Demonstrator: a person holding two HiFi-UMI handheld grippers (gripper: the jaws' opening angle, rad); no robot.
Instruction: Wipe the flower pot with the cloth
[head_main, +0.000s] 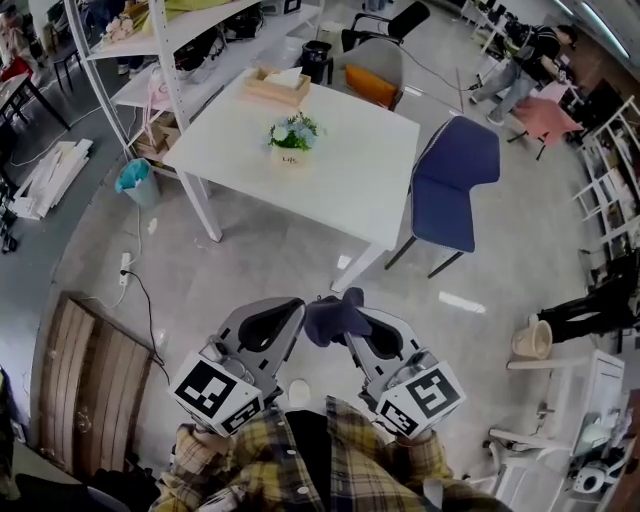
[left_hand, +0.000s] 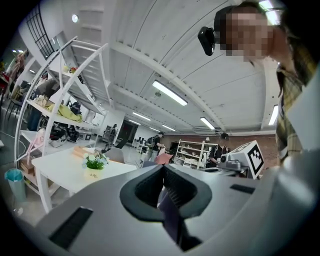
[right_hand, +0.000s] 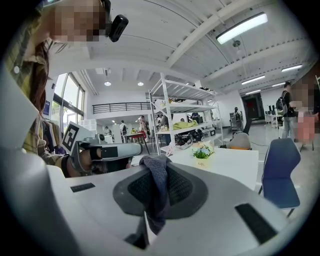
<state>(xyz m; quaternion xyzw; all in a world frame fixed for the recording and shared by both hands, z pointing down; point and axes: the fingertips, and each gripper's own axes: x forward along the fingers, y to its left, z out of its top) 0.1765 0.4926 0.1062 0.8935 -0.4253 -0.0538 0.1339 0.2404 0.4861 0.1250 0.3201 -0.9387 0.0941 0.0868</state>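
A small white flower pot (head_main: 291, 156) with green leaves and pale flowers stands on the white table (head_main: 350, 180), far ahead of both grippers. It also shows in the left gripper view (left_hand: 93, 173) and the right gripper view (right_hand: 202, 161). A dark blue-purple cloth (head_main: 333, 318) hangs between the two gripper tips, low in the head view above the grey floor. My left gripper (head_main: 297, 307) is shut with a strip of the cloth (left_hand: 173, 220) pinched in its jaws. My right gripper (head_main: 354, 320) is shut on the cloth (right_hand: 156, 181), which drapes over its tip.
A blue chair (head_main: 455, 180) stands at the table's right side. A wooden tray (head_main: 277, 86) lies on the far table corner. White shelving (head_main: 170, 60) and a teal bin (head_main: 135, 182) are at left, a wooden pallet (head_main: 85, 385) at lower left. A person (head_main: 520, 65) is at the back right.
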